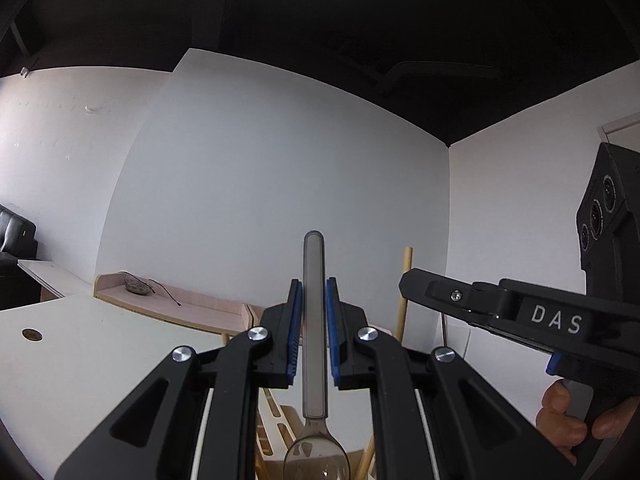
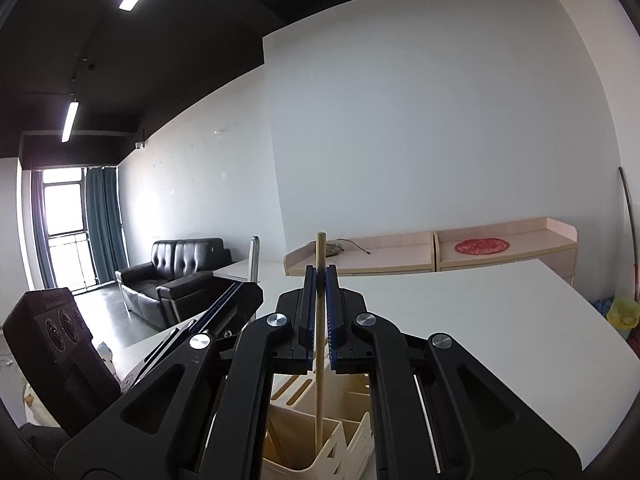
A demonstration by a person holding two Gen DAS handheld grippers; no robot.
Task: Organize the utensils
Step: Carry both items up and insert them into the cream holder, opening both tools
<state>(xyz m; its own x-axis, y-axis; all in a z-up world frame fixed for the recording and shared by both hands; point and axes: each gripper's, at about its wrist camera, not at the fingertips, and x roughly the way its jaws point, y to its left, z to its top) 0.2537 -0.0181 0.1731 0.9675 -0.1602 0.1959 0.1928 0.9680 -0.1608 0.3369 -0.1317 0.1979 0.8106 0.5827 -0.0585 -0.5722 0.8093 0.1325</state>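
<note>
My left gripper (image 1: 313, 286) is shut on a grey metal spoon (image 1: 314, 320), handle pointing up, bowl down near the bottom edge above a cream slotted utensil holder (image 1: 280, 420). My right gripper (image 2: 319, 274) is shut on a wooden chopstick (image 2: 320, 360) held upright, its lower end inside a compartment of the cream holder (image 2: 304, 448). The right gripper (image 1: 408, 284) shows at right in the left wrist view with the chopstick (image 1: 404, 292). The left gripper (image 2: 228, 308) shows at left in the right wrist view, with the spoon handle (image 2: 254, 258) above it.
The holder stands on a white table (image 2: 480, 320); (image 1: 80, 360). Light wooden counters (image 2: 440, 248) run along the back wall, one with a red mat (image 2: 482, 245). A black sofa (image 2: 172, 276) stands at left. A hand (image 1: 568, 420) grips the right gripper's handle.
</note>
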